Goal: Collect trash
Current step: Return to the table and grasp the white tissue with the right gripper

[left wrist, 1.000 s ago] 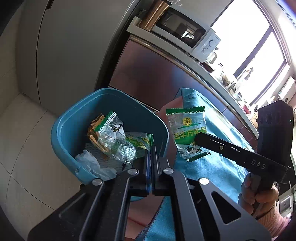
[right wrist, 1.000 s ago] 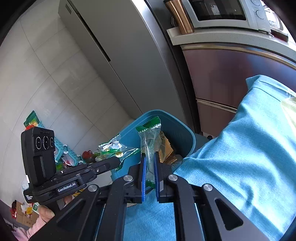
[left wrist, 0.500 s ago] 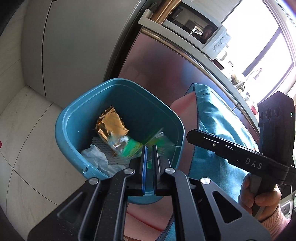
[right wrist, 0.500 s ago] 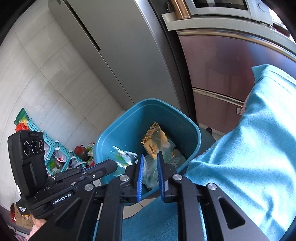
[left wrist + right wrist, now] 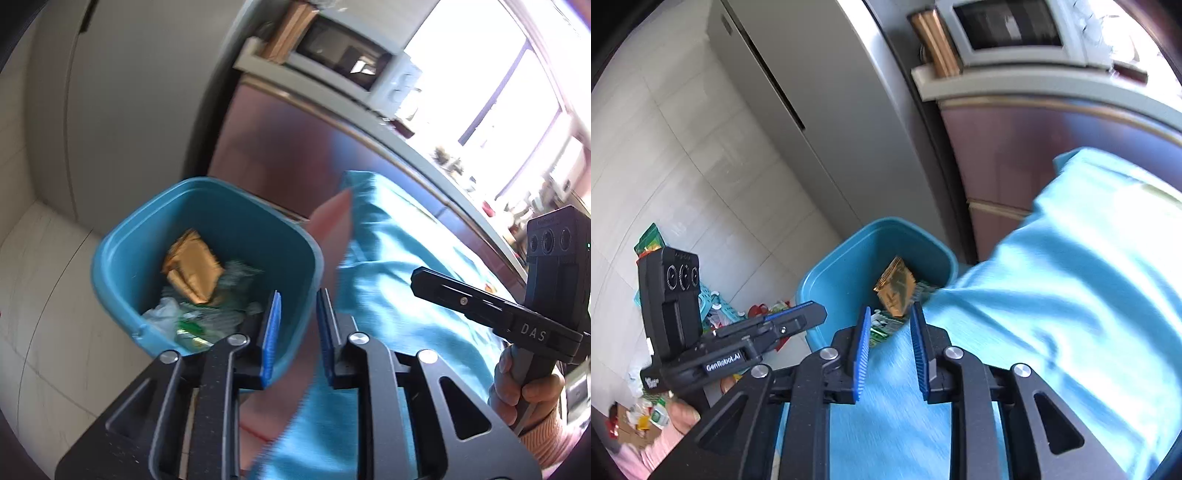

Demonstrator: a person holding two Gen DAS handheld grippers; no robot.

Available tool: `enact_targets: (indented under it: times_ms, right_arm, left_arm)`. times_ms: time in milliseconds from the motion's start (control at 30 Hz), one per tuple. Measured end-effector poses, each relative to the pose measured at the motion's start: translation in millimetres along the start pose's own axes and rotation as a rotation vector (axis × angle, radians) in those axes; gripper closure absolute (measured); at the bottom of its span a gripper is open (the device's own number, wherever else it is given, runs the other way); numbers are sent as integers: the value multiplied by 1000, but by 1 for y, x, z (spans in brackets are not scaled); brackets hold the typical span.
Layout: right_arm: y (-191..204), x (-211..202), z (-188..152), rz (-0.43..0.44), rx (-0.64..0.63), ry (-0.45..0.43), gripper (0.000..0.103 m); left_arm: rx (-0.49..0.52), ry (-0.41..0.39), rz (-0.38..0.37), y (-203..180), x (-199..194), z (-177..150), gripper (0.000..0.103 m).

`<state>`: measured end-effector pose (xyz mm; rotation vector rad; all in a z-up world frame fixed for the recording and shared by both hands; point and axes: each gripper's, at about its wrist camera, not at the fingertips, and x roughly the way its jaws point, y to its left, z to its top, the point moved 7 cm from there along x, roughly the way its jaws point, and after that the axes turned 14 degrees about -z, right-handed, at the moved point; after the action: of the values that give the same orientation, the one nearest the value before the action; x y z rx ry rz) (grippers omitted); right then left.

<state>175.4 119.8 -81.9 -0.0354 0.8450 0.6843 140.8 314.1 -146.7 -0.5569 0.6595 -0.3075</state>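
Observation:
A blue trash bin [image 5: 122,280] stands on the floor by the table's end; it also shows in the right wrist view [image 5: 846,266]. Inside lie a gold wrapper [image 5: 192,266], green-and-clear snack wrappers [image 5: 207,321] and white crumpled paper [image 5: 162,314]. The gold wrapper [image 5: 895,291] and a green wrapper [image 5: 882,330] show in the right wrist view too. My left gripper [image 5: 295,332] is open and empty above the bin's near rim. My right gripper [image 5: 888,339] is open and empty over the table edge beside the bin.
A light blue cloth [image 5: 406,295] covers the table right of the bin. A grey fridge [image 5: 820,96] and a cabinet with a microwave [image 5: 343,59] stand behind. Baskets and loose packets [image 5: 713,306] lie on the tiled floor at left.
Both grippers have opened and let go their snack wrappers, which dropped into the bin. Both grippers have drawn back slightly from the bin.

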Motion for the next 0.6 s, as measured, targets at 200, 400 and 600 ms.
enact_targets:
  times_ms: [200,400,600]
  right_arm:
    - [-39,-63,-20,-77,14,-103,77]
    - [-107,-114,-49,-227,97,-160,71]
    - [-181,-153,-85,-387,234,-183,71]
  left_arm:
    - [126,24,-105,-68,14,-5,76]
    - [202,106,-235,-135,48,-29,74]
    - [251,216,-321,-195,92,-67,74]
